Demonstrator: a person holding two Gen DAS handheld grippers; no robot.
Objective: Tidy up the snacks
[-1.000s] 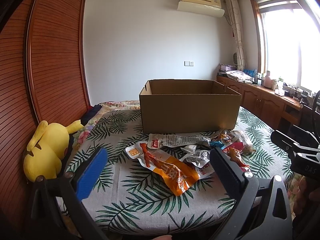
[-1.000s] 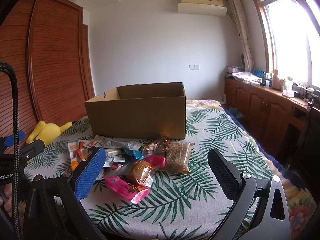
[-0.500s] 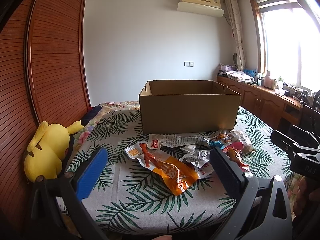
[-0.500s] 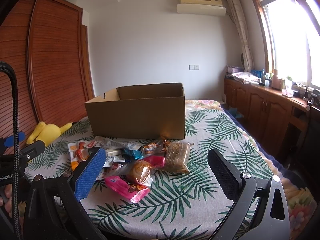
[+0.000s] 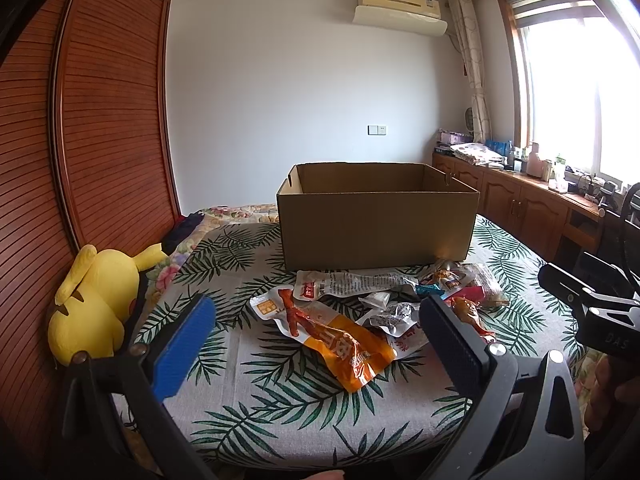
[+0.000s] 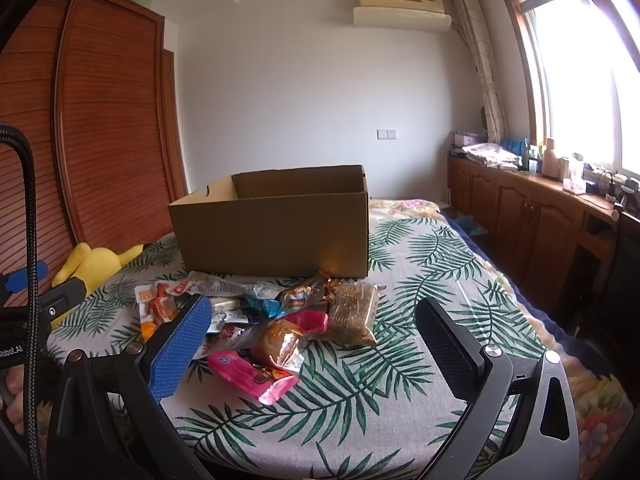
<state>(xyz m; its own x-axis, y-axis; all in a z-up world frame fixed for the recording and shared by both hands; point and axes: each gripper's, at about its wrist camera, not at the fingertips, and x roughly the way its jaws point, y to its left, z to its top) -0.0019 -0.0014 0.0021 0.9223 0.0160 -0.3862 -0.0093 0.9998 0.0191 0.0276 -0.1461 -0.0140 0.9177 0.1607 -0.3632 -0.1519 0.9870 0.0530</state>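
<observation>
Snack packets (image 5: pixel 376 312) heaped before open cardboard box (image 5: pixel 376 224)

My left gripper (image 5: pixel 316 344) wears one rough blue pad and one matt black ribbed one. Ahead, a matt brown cardboard box (image 5: pixel 378 224) sits on a leaf-printed cloth (image 5: pixel 280 400). The snack packets (image 6: pixel 256 320) are glossy, crinkled plastic. Upper left: slatted, satin wooden doors (image 5: pixel 100 128).

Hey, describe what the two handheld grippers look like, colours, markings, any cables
Both are black frames with silver bolts. The left gripper and right gripper each carry one blue textured pad and one black ribbed pad. White lettering shows on the bodies, "DAS" on the right, part-read "RobotAI" on the left. A black ribbed cable runs by the left one.
</observation>
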